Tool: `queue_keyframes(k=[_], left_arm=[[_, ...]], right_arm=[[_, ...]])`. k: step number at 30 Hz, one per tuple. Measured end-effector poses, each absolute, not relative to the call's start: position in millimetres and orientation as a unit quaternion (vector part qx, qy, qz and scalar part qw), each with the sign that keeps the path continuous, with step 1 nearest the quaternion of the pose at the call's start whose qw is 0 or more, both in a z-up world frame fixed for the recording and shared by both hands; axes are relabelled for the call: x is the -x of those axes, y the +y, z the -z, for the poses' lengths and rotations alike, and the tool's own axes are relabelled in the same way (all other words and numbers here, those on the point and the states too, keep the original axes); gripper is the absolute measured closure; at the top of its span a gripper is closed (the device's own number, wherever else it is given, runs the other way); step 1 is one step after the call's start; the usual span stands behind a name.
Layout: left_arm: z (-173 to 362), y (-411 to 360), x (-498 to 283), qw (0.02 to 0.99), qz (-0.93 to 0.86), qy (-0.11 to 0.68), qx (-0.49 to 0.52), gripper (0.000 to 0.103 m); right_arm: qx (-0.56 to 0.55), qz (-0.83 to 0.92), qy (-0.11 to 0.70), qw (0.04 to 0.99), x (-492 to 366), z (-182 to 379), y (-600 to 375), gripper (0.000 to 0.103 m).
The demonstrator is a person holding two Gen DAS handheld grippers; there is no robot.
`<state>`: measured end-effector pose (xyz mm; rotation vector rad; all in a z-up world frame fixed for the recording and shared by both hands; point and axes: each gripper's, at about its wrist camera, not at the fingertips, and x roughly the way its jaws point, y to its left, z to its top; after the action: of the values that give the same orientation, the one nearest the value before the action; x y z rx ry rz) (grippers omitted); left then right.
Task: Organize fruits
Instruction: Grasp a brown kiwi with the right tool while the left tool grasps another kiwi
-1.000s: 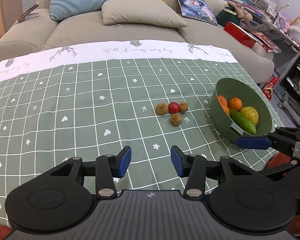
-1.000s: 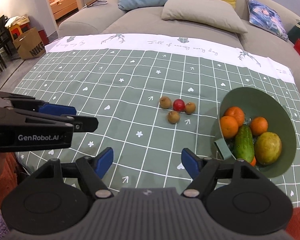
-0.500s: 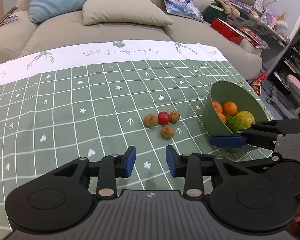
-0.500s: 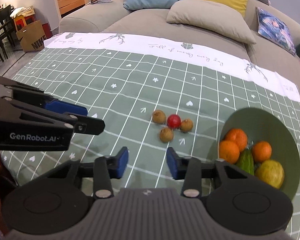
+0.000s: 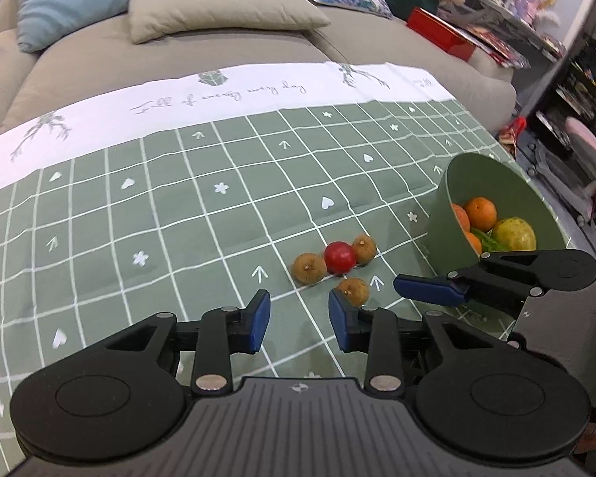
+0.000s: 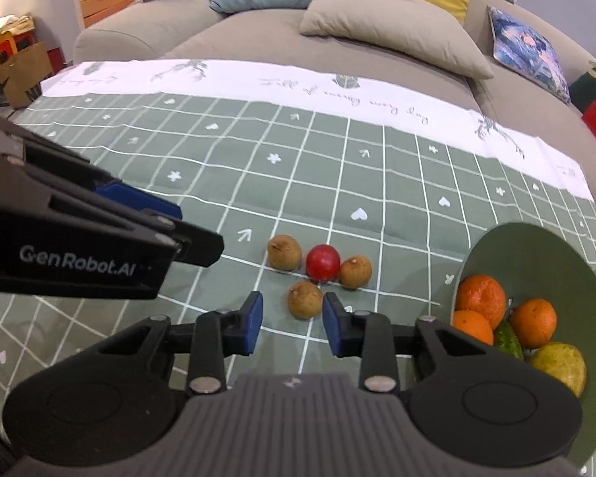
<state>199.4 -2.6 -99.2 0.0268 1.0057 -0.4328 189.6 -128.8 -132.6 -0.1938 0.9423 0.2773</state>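
Both grippers hang low over the desk (image 5: 99, 206) with its green checked cloth. The left gripper (image 5: 298, 320) has its blue pads a modest gap apart with nothing between them; its jaws have just been closing. The right gripper (image 6: 292, 320) is narrower, also just closing, and still grips nothing.

Four small fruits sit in a tight cluster mid-desk. The nearest brown fruit (image 6: 305, 299) lies just ahead of the right gripper's tips, roughly in line with the gap and closer to its right pad, though whether it touches that pad I can't tell. From the left wrist view this same fruit (image 5: 353, 291) sits just beyond the left gripper's right finger, off to the side of its gap. Behind it the red fruit (image 6: 323, 262) is flanked by two more brown fruits, one on its left (image 6: 284, 252) and one on its right (image 6: 355, 271), both touching it or nearly so.

The green bowl (image 6: 536, 246) stands to the right, well apart from the cluster, holding oranges (image 6: 481, 296), a yellow-green fruit (image 6: 564, 363) and something dark green (image 6: 506, 340), mostly buried. The right gripper's body cuts off the bowl's near edge. From the left wrist view the right gripper (image 5: 429, 288) juts in from the side and hides the bowl's lower wall.
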Motion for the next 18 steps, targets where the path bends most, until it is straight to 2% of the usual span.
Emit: queue_keyframes(k=[8, 11, 18], left_arm=[[126.5, -13.6, -231.0, 0.833, 0.229, 0.503, -0.019, 0.063], [132.7, -18.7, -239.1, 0.829, 0.235, 0.508, -0.013, 0.063], [143.7, -30.2, -251.8, 0.822, 0.232, 0.520, -0.020, 0.063]], right_arm=[[0.104, -0.124, 0.453, 0.877, -201.1, 152.5, -126.7, 0.075], [0.097, -0.122, 0.459, 0.874, -206.0, 157.9, -129.3, 0.083], [0.091, -0.124, 0.461, 0.874, -211.1, 163.5, -131.4, 0.083]])
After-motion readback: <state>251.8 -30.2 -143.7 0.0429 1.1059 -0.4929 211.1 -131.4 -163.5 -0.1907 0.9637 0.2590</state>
